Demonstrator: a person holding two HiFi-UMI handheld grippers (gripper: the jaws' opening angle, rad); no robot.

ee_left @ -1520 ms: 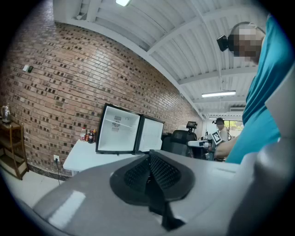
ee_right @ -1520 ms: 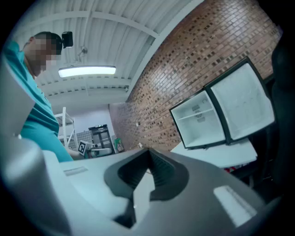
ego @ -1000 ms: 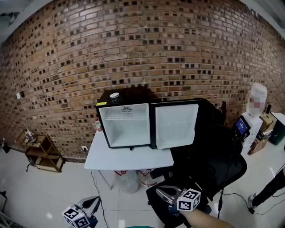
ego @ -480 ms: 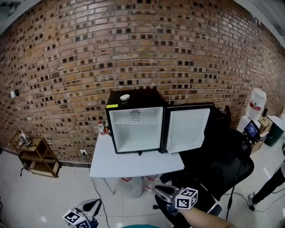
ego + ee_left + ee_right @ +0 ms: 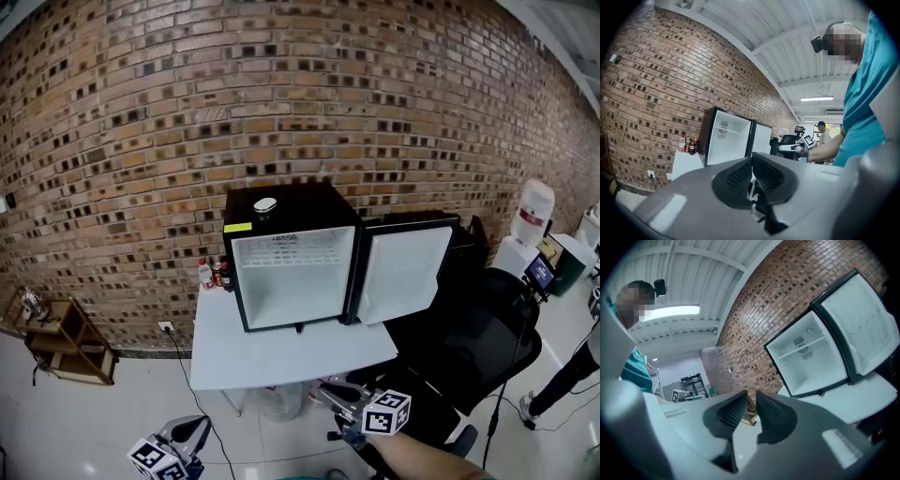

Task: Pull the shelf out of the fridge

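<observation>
Low and nearest, the left claw (image 5: 200, 424) has its jaws pressed together on nothing. The right claw (image 5: 324, 387) is parted only narrowly and is also empty. Both are well apart from the white counter (image 5: 272, 356). On it stands the black fridge (image 5: 281, 202), door (image 5: 405, 272) swung open. The shelf (image 5: 805, 350) seems to sit across its upper interior.

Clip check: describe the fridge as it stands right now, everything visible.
The fridge is a small black cube with a white inside, upright on a white table. Its door hangs open to the right. One thin shelf sits high inside, which otherwise looks bare. A small round thing lies on top; bottles stand beside it.
</observation>
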